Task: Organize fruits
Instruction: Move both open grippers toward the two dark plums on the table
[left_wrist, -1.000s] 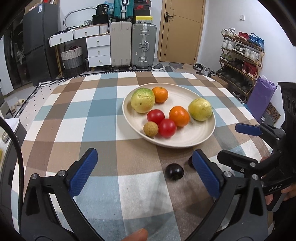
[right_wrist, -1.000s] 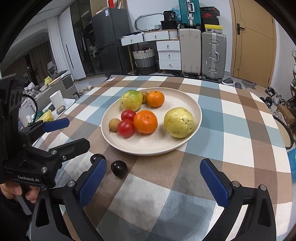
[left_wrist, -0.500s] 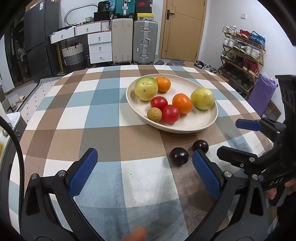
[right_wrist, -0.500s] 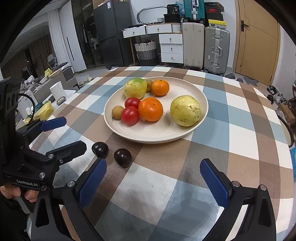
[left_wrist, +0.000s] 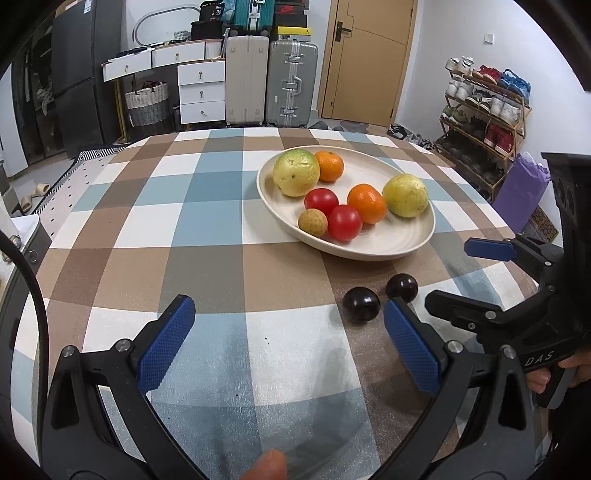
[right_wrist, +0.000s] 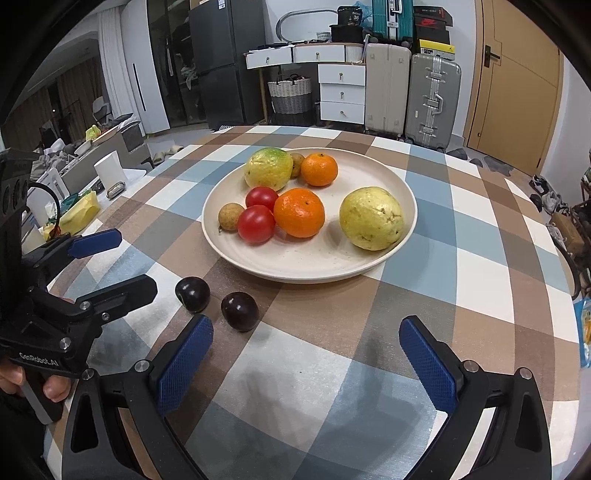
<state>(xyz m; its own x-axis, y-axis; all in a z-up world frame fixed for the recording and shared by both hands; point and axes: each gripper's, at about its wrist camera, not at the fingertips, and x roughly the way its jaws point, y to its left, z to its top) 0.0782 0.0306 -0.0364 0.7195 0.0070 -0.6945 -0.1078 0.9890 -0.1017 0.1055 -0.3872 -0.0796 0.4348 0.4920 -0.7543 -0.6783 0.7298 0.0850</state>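
A cream plate (left_wrist: 399, 243) (right_wrist: 310, 266) on the checked tablecloth holds two yellow-green guavas (right_wrist: 371, 218), two oranges (right_wrist: 299, 212), two red tomatoes (right_wrist: 256, 223) and small brown fruits (right_wrist: 229, 217). Two dark plums (left_wrist: 361, 304) (left_wrist: 402, 288) lie on the cloth in front of the plate; they also show in the right wrist view (right_wrist: 192, 294) (right_wrist: 240, 311). My left gripper (left_wrist: 284, 343) is open and empty, with the plums just beyond its right finger. My right gripper (right_wrist: 306, 358) is open and empty, with the plums just beyond its left finger.
The table edge curves close on the right in the left wrist view (left_wrist: 517, 258). Beyond the table are suitcases (left_wrist: 291, 83), white drawers (left_wrist: 201, 90), a shoe rack (left_wrist: 484, 110) and a side table with clutter (right_wrist: 85, 199).
Both grippers have drawn back from the plate and risen a little. The second plum, hidden before by the left gripper's finger, is now in view. Both stay open.
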